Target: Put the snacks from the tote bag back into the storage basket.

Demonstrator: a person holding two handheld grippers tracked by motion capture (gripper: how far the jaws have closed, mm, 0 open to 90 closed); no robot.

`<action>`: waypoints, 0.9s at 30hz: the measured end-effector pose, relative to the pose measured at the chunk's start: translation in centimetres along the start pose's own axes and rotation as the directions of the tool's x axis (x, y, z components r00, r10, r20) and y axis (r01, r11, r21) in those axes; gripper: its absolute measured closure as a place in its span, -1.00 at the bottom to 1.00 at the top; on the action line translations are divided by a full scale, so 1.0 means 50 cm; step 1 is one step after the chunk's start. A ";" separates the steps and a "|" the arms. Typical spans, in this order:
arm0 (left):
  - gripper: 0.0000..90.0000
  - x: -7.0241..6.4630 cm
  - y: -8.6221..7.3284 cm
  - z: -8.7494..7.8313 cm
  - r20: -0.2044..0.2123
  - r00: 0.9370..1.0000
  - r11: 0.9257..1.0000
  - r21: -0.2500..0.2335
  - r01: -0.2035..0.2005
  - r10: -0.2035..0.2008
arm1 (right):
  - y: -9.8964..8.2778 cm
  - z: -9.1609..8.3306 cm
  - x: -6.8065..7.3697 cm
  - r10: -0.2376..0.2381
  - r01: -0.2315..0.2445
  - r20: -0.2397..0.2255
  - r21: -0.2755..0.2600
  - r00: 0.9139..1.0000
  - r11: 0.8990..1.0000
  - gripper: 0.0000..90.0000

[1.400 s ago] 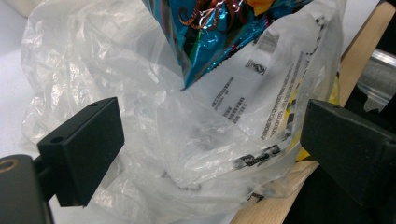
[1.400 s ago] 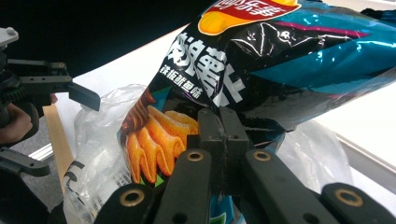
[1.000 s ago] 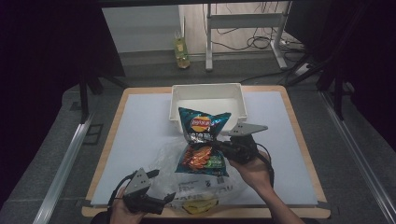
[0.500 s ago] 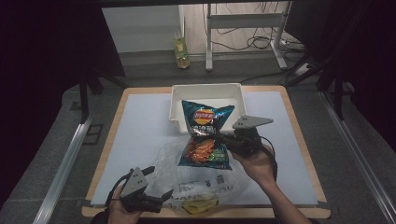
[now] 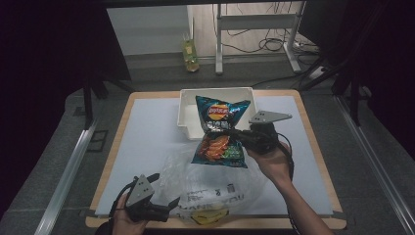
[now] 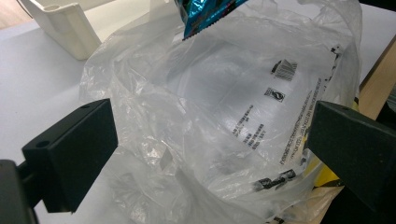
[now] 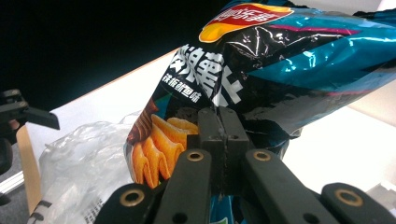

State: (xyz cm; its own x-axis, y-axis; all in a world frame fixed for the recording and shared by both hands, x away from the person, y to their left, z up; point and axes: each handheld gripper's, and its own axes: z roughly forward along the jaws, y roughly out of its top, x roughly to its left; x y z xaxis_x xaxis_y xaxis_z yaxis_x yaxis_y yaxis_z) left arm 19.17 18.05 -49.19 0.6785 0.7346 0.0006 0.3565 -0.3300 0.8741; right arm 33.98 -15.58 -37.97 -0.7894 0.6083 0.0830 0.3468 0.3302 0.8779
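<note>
Chip bag [image 5: 220,132] pinched in shut right gripper [image 5: 240,137], above plastic bag [image 5: 215,183]; left gripper [image 5: 169,208] jaws wide, empty. Next: carry to white bin [image 5: 188,105], w/ care.

A wooden-edged table [image 5: 313,147] with a pale blue-grey top fills the centre of the high view, standing on grey flooring [image 5: 58,147]. At upper centre a white wall panel [image 5: 147,29] meets a metal desk frame [image 5: 254,24], with loose cables [image 5: 264,46] and a yellow-green bottle [image 5: 190,51] on the floor. The left and right edges are dark.
</note>
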 end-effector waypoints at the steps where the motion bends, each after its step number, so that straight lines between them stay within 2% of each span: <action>1: -0.96 0.000 0.000 0.000 -0.001 1.000 1.000 0.000 -0.001 0.001 | 0.001 0.001 -0.003 0.003 -0.003 0.002 -0.001 1.000 1.000 0.99; 13: -0.96 0.003 -0.002 0.002 0.015 1.000 1.000 0.001 0.010 -0.010 | 0.016 0.017 -0.037 0.024 -0.024 0.024 -0.005 0.999 1.000 0.99; 27: -0.96 0.007 -0.003 0.000 0.022 1.000 1.000 -0.001 0.015 -0.015 | 0.041 0.053 -0.081 0.040 -0.040 0.054 -0.013 0.998 0.999 0.99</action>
State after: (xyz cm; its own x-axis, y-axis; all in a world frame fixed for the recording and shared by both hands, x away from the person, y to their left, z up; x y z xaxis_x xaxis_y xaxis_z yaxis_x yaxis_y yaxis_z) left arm 19.38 18.36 -49.31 0.6872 0.7261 -0.0238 0.3662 -0.3179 0.8745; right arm 39.22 -15.45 -37.78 -0.7464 0.6589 0.0929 0.3713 0.2966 0.8799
